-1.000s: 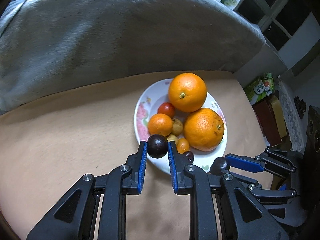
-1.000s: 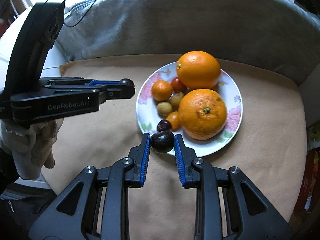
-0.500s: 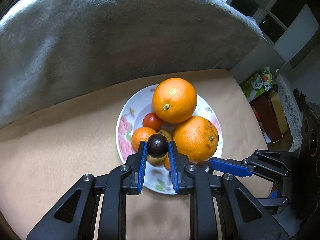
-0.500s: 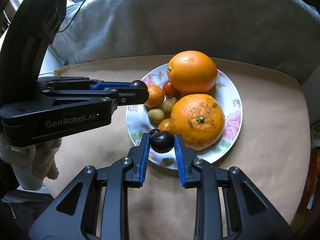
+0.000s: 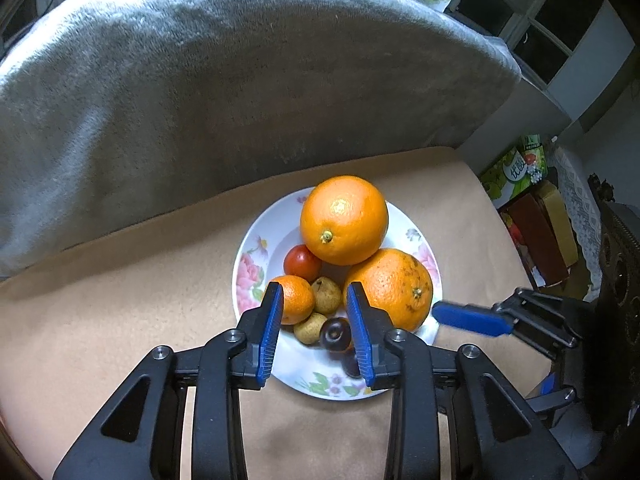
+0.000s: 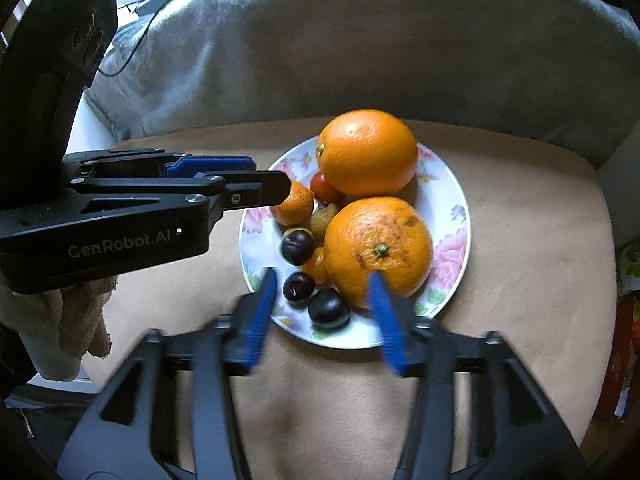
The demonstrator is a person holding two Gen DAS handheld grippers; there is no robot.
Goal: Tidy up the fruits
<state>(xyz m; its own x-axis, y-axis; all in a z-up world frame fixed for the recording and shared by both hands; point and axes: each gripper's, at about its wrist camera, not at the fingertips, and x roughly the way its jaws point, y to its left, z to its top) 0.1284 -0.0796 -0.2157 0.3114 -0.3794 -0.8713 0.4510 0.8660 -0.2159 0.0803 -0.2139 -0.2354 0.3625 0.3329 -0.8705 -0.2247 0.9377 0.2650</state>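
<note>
A flowered white plate (image 5: 256, 248) (image 6: 456, 200) holds two big oranges (image 5: 344, 220) (image 6: 378, 248), a tangerine (image 5: 296, 298), a red tomato (image 5: 302, 262), small tan fruits (image 5: 326, 295) and three dark plums. My left gripper (image 5: 315, 294) hovers over the plate's near-left part, its jaws opening. A plum (image 5: 335, 334) lies loose on the plate beneath them, close to the right pad. My right gripper (image 6: 322, 280) is blurred and its jaws are opening too. Between them a plum (image 6: 329, 307) rests on the plate rim, touched by neither pad, beside another plum (image 6: 298, 286).
The plate sits on a tan cushion (image 5: 120, 300) backed by a grey blanket (image 5: 200, 80). A gloved hand (image 6: 60, 312) holds the left gripper, which reaches in from the left of the right wrist view. Boxes (image 5: 532, 220) stand past the cushion's right edge.
Both grippers were shut on dark plums; now both have spread and the plums lie on the plate. The left gripper moved in over the plate first.
</note>
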